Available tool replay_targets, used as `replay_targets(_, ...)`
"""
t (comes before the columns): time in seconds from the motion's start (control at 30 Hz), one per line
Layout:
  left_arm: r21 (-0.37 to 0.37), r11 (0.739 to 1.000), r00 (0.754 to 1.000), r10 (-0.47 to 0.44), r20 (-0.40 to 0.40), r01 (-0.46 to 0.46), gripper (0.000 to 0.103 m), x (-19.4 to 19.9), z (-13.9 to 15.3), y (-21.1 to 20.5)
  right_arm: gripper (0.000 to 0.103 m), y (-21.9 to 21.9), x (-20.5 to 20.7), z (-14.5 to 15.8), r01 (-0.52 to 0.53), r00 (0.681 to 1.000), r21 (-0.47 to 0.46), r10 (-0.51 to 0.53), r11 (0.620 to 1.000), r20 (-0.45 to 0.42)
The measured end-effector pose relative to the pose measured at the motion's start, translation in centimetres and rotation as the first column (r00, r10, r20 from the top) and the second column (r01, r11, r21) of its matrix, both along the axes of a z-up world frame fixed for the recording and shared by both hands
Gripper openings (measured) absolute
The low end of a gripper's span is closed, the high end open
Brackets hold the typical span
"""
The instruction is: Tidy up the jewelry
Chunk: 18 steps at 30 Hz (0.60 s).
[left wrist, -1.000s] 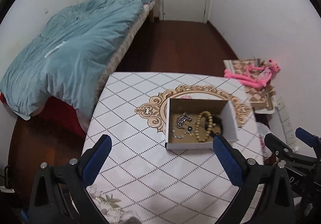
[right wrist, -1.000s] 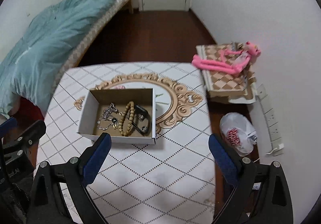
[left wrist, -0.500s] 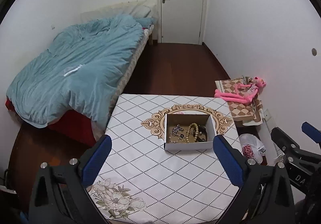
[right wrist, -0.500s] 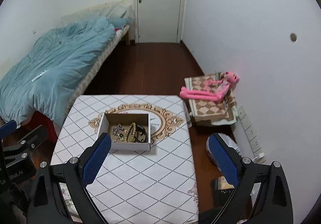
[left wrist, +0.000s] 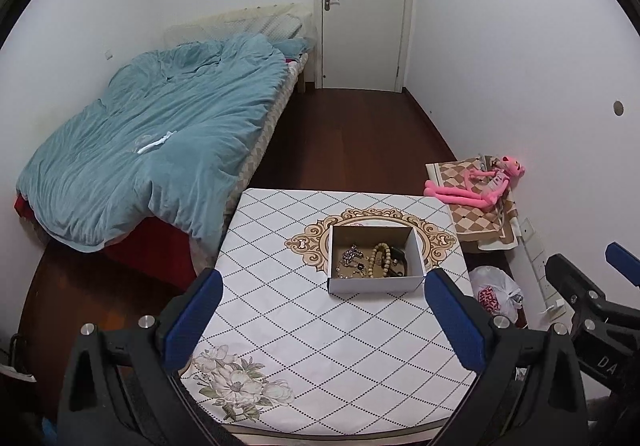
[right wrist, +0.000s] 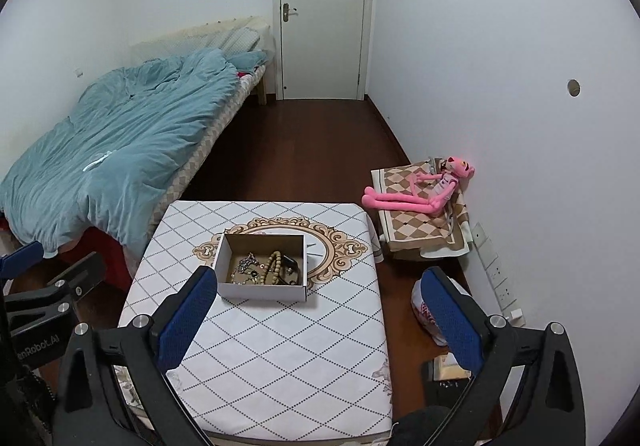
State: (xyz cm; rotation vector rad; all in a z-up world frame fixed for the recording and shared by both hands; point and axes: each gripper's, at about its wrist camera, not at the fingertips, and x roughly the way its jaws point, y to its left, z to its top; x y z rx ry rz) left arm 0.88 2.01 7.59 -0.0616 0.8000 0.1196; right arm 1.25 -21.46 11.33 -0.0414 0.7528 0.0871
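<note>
The jewelry lies together in the box: a beige bead bracelet, a silver chain on its left and a dark piece on its right, which I cannot identify. The box is open on top and stands on the counter, partly over the golden ornament printed on the cloth. Nothing else of jewelry is visible on the counter. The left tongs are wide apart and hold nothing; the right tongs are also wide apart and hold nothing. Compared with 1 second ago, both cameras are now much farther from the box: it looks smaller, and the whole counter, the bed, the door and the floor are in view. So both tongs have pulled back and up, away from the box, while the pieces inside seem to lie as before. I judge that the collecting is probably finished, because all 3 pieces are inside and both tongs leave empty. On the right of the counter, a pink toy lies on a checked cushion, and a plastic bag is on the floor.
</note>
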Motion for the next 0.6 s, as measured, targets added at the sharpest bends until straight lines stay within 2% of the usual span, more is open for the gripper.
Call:
replay_targets(0.27, -0.008, 1.000, 0.998, -0.009, -0.063, 0.008, 0.103, 2.3, -0.6, -0.8, 0.103, 0.0, 2.6, -0.5, 0.017, 1.000, -0.030, -0.017, 0.999, -0.013)
replay_targets(0.6, 0.012, 1.000, 0.992, 0.004, -0.125, -0.003, 0.103, 6.4, -2.1, -0.9, 0.103, 0.7, 7.2, -3.4, 0.005, 0.994, -0.028, -0.008, 1.000, -0.108)
